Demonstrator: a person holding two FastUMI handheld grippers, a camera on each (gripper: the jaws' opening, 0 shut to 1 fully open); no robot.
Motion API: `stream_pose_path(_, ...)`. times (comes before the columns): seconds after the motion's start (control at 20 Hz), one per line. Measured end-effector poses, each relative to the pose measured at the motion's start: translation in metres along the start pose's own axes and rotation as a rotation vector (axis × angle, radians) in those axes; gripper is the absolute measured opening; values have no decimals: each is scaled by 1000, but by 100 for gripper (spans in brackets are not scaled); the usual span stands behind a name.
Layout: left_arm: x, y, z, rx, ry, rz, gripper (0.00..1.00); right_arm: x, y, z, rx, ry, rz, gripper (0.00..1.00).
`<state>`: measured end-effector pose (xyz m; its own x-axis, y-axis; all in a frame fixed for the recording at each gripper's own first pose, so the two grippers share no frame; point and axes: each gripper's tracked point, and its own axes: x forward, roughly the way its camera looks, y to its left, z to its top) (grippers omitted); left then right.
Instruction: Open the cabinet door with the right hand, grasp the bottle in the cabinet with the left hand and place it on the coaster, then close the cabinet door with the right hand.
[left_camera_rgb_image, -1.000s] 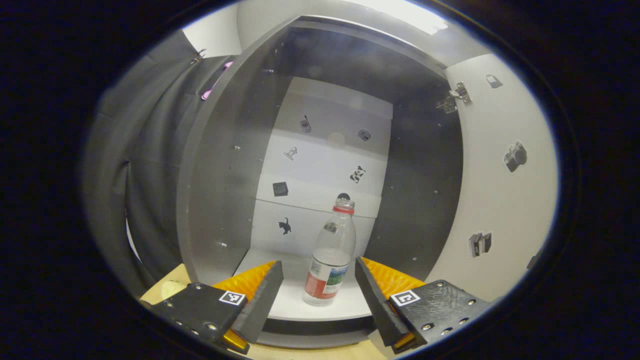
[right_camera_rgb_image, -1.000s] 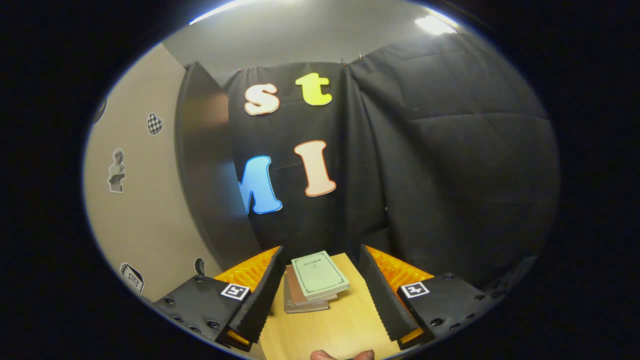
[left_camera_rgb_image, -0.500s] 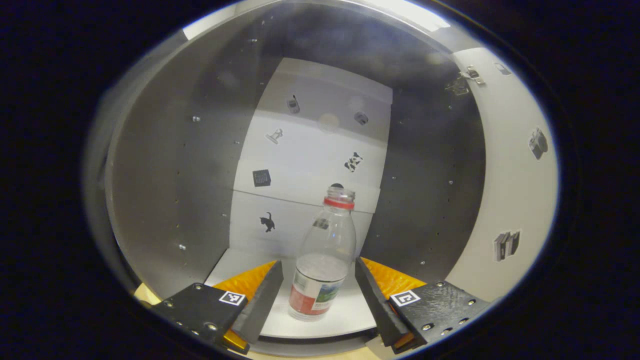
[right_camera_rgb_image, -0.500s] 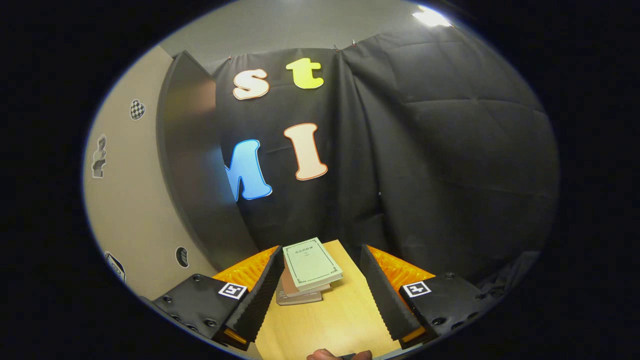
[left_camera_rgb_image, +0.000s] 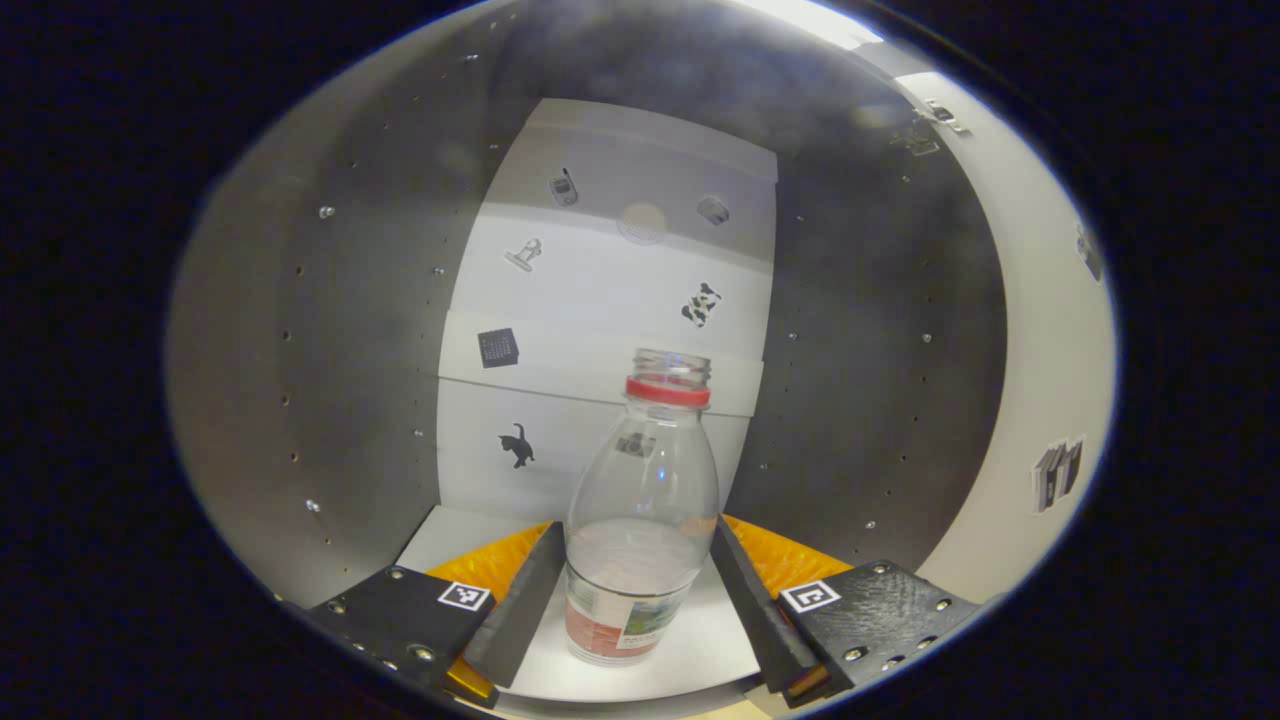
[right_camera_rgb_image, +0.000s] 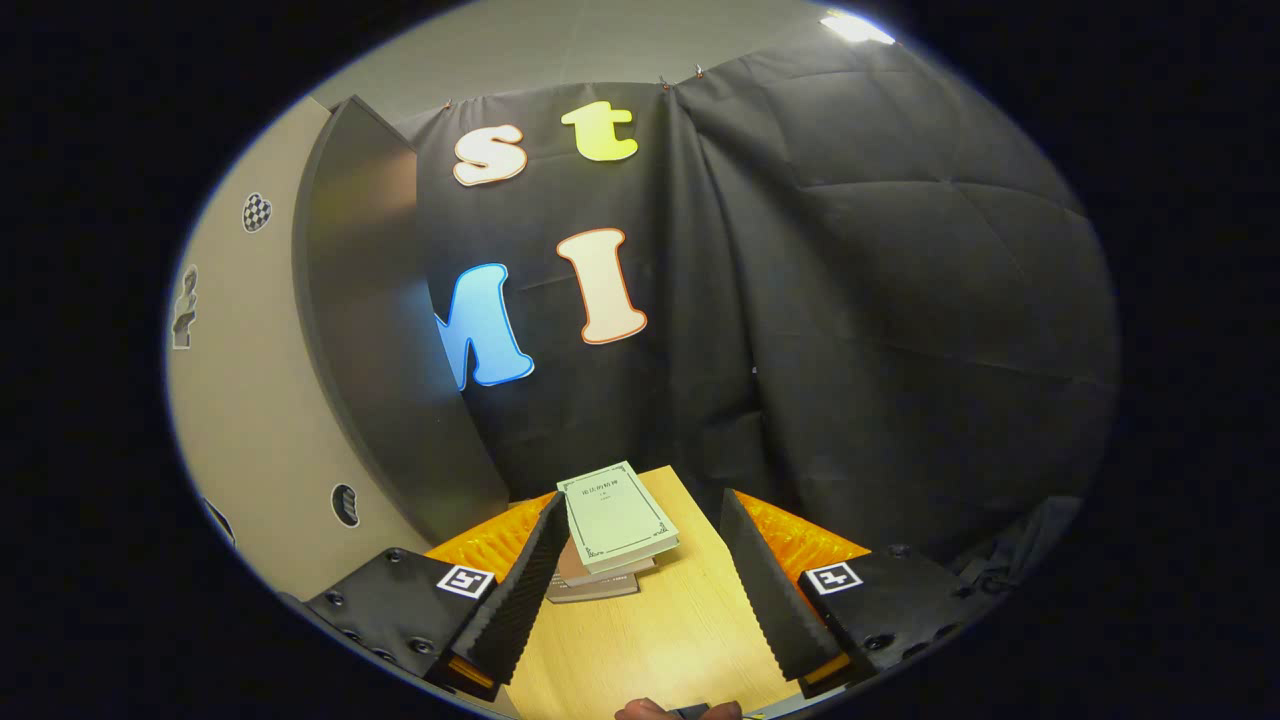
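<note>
Standing by the booth, nearest thing I see in the left gripper view is the left gripper (left_camera_rgb_image: 637, 590), jaws spread wide with the bottle (left_camera_rgb_image: 640, 510) sitting right between them, down at label height. The fingers (left_camera_rgb_image: 520, 610) look close to the plastic on both sides, but I can't tell if they're touching, and nothing's clamped yet, so it's holding nothing. The bottle stands upright on the pale cabinet floor (left_camera_rgb_image: 690, 660), near the front edge, no cap on, red ring at the neck. It's clear thin plastic and looks empty, so my guess is it's super light, a bit squishy and kinda slick. Easy to tip or crush if you squeeze hard. I'd take it around the lower body where the label is, since that's the widest, grippiest bit. The hand is level, pointing straight into the cabinet (left_camera_rgb_image: 330, 380), whose dark side walls and white back panel with little stickers are behind the bottle. The open cabinet door (left_camera_rgb_image: 1040, 330) swings off to the right. Over in the right gripper view, the right gripper (right_camera_rgb_image: 638, 580) hangs wide open and empty over the wooden table (right_camera_rgb_image: 660, 650), aimed at a stack of books (right_camera_rgb_image: 610, 525) a little farther on, with the door's dark edge at left.
</note>
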<state>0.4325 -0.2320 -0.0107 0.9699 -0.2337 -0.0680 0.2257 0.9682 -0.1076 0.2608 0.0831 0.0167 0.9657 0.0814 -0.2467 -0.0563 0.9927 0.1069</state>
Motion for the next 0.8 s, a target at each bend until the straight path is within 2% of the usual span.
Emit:
stream_pose_path(0.05, 0, -1, 1, 6, -2, 0, 87, 0, 0, 0, 7, 3, 3, 97)
stream_pose_path(0.15, -2, -4, 3, 27, 0, -5, 89, 0, 0, -5, 17, 13, 5, 97)
stream_pose_path(0.25, -1, -2, 3, 35, -3, -1, 75, 0, -1, -7, 21, 20, 6, 97)
stream_pose_path(0.35, -5, -2, 4, 28, -2, -4, 76, 0, 0, -9, 20, 20, 10, 97)
stream_pose_path(0.5, -11, -5, 6, 5, -14, -35, 73, -2, 1, -10, 16, 18, 9, 97)
stream_pose_path(0.8, -61, -12, 33, 80, -90, -79, 68, -25, 14, -11, 47, -9, 21, 97)
